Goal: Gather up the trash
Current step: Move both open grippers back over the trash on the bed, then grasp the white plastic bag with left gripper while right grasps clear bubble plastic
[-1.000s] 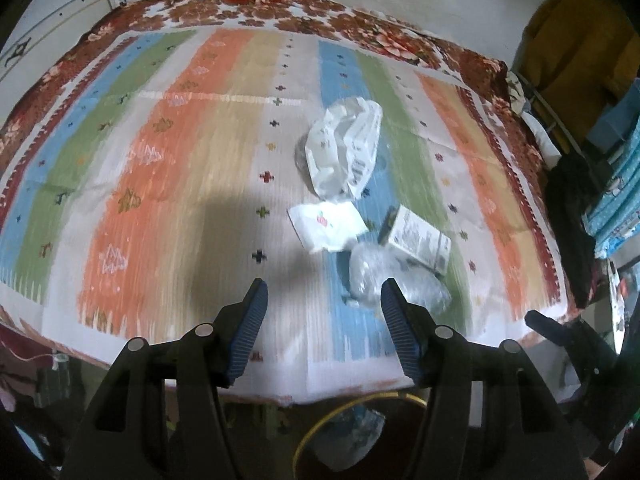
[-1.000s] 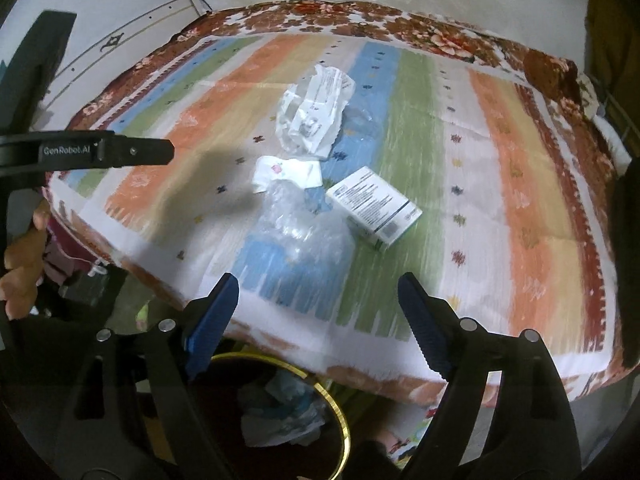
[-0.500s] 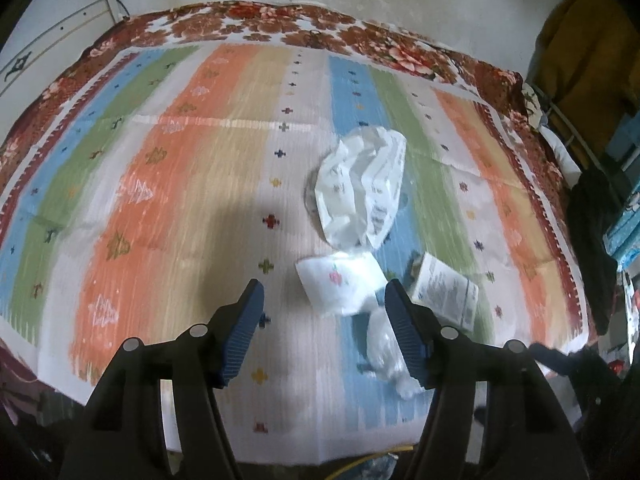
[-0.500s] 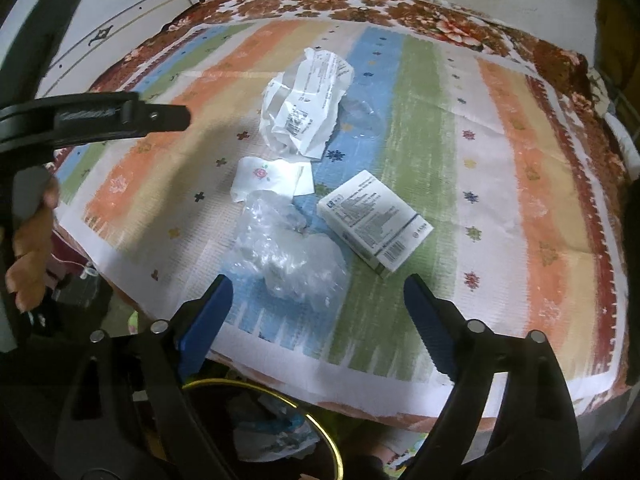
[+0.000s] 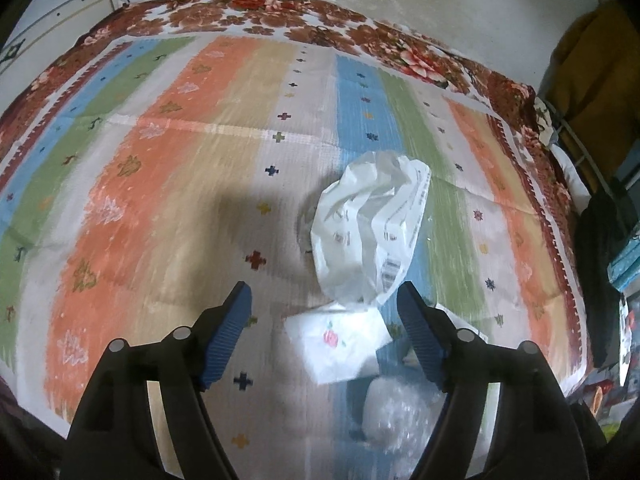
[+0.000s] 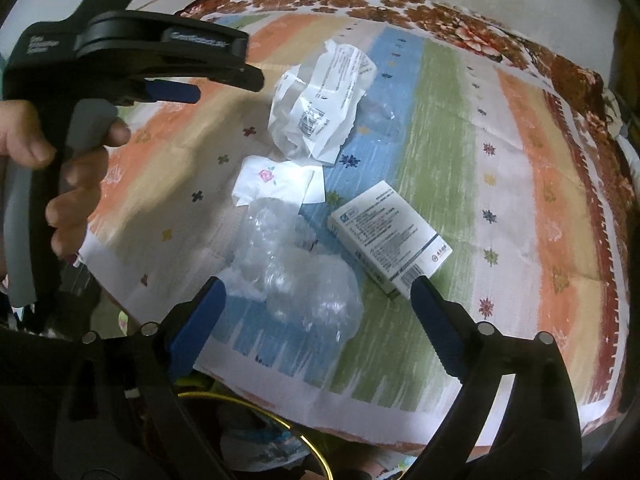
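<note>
Left wrist view: left gripper (image 5: pixel 324 332), jaws spread and just widening, nothing gripped; folded tissue (image 5: pixel 340 340) lies between the fingers on the striped bedcover (image 5: pixel 160 184), crumpled white bag (image 5: pixel 372 236) just beyond. Right wrist view: right gripper (image 6: pixel 316 312), jaws wide and just widening, empty, over clear plastic wrap (image 6: pixel 296 272); white box (image 6: pixel 390 240) beside it; yellow-rimmed bin (image 6: pixel 280 428) below the bed edge.
</note>
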The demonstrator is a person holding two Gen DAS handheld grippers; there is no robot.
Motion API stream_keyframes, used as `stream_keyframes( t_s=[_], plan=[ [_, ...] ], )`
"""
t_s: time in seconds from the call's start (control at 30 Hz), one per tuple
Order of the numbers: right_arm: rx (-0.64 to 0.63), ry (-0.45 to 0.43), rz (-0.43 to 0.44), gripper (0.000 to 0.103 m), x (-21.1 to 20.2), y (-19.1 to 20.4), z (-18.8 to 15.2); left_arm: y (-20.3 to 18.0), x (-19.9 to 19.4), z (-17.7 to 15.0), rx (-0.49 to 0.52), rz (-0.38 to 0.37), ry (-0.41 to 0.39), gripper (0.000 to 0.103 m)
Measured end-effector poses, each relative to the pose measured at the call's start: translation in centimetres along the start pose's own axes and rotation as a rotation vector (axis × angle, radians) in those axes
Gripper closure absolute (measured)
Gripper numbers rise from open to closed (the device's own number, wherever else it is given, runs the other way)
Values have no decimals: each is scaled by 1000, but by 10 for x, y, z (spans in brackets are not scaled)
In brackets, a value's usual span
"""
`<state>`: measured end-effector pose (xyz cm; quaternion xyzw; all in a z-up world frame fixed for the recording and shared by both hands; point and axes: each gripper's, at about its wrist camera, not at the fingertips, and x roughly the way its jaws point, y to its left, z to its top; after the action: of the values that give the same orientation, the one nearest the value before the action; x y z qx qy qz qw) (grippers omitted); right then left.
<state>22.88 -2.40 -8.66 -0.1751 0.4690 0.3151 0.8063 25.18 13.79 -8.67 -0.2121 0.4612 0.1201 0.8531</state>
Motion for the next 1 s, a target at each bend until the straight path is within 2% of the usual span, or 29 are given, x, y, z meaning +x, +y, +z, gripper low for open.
stream_keyframes(
  t_s=[0.27,0.43,0.53,0.6,0.63,0.67,0.73,0.9,0.93,0.97,1.0],
  plan=[
    [-34,64,14,15,22,6,3,-11,31,11,6,-18,42,30],
    [-13,94,24,20,31,3,3,-20,51,14,27,-19,57,32],
    [-7,124,9,26,40,3,-1,-20,59,12,28,1,62,47],
    [-6,161,-4,34,48,6,-5,-20,61,12,34,-3,62,66],
    [-8,178,-9,41,51,6,-7,-19,61,12,35,0,61,79],
    [-5,187,-10,50,53,6,-8,-17,60,12,28,-1,58,86],
    [13,195,0,57,54,3,-10,-9,57,12,3,-20,64,96],
    [59,190,5,66,48,-5,-7,8,37,17,-18,-21,40,99],
    [61,191,3,69,47,-6,-7,14,29,19,-35,-22,29,100],
    [63,192,3,79,46,-7,-6,20,23,21,-51,-26,23,100],
    [69,195,11,79,43,-8,-6,24,18,21,-62,-27,20,100]
  ],
)
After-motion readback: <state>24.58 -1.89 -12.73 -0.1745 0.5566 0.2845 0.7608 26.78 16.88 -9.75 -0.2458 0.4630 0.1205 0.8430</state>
